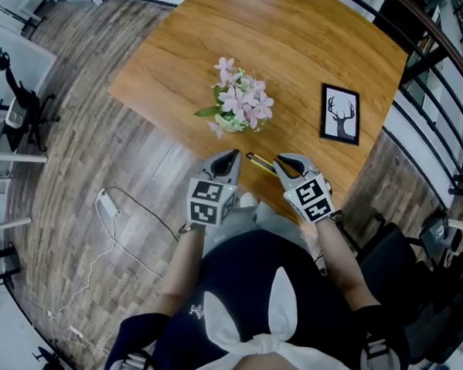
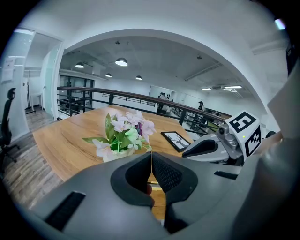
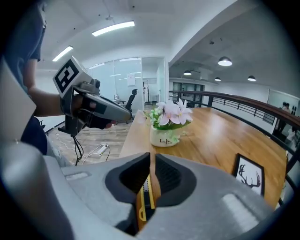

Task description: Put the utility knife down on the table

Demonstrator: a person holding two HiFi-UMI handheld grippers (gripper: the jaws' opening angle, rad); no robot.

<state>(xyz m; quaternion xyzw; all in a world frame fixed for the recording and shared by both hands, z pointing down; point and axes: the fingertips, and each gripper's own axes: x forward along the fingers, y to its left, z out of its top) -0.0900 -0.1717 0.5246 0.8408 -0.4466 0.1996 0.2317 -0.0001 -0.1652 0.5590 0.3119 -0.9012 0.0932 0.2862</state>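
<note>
while the yellow utility knife (image 1: pixel 261 160) lay flat on the wooden counter (image 1: pixel 316 45) near its front edge, the right hand-held gripper (image 1: pixel 282 162) hovered just behind it, jaws a narrow slit gripping nothing. the left hand-held gripper (image 1: pixel 234 154) hung beside it, jaws together. pink flowers (image 1: pixel 240 102) in a vase (image 3: pixel 165 137) stood beyond, a framed deer picture (image 1: pixel 340 112) farther right.

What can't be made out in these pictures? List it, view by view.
Utility knife: in the right gripper view only a strip shows through the right claw's narrow gap; the jaw bodies hide its ends and whether the pads touch it.
Print on the flower pot: right gripper view, too small to read.
Deer picture: right gripper view, lower edge behind the claw's body.
</note>
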